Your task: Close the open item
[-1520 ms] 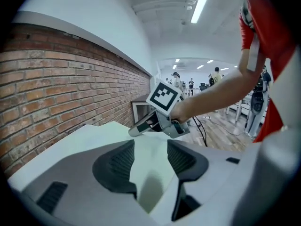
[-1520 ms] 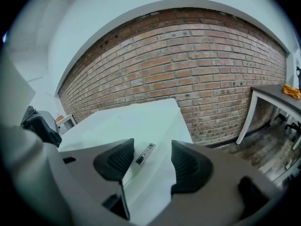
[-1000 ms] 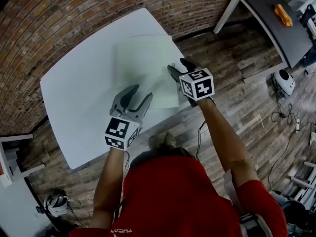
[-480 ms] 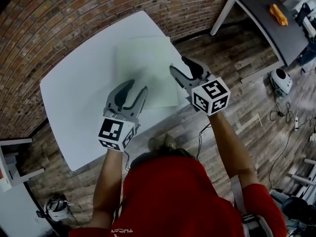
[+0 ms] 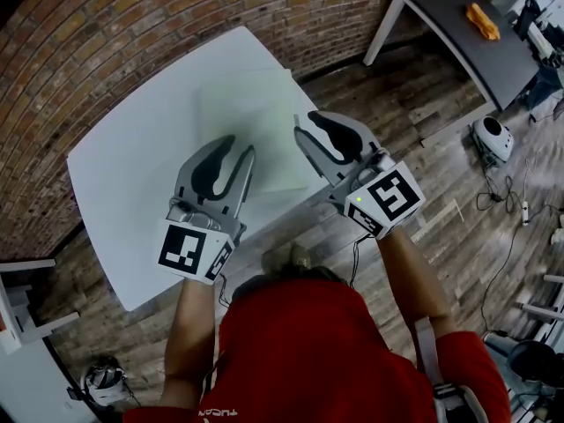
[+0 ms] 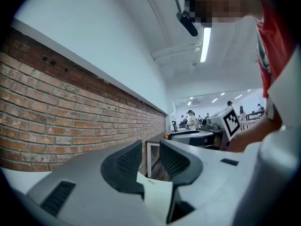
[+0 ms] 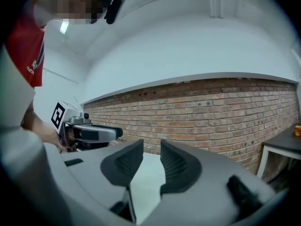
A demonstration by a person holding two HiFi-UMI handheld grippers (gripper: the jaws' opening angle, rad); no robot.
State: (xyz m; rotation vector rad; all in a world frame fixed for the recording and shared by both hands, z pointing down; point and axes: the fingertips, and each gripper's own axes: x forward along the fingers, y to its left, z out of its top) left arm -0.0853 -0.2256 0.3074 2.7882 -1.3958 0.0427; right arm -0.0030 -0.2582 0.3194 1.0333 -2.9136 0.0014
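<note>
Head view: pale green folder (image 5: 251,117) (could be a thin folded sheet, it's too washed out to say) lies flat on the right part of the white table (image 5: 123,174). No flap is raised, so it looks already shut. Its long axis runs away from the person toward the brick wall (image 5: 132,25), and its near short edge sits by the table's edge. Left gripper (image 5: 238,145) and right gripper (image 5: 308,123) hover over that near end, not touching it. My read: they're held clear because nothing is left to push.

Left gripper view: jaws closing with a gap between the pads, aimed level at the wall. A pale corner shows low in the gap, likely table or folder beyond, not gripped.

Right gripper view: jaws closing too, nothing pinched. Pale surface shows through the gap.
</note>
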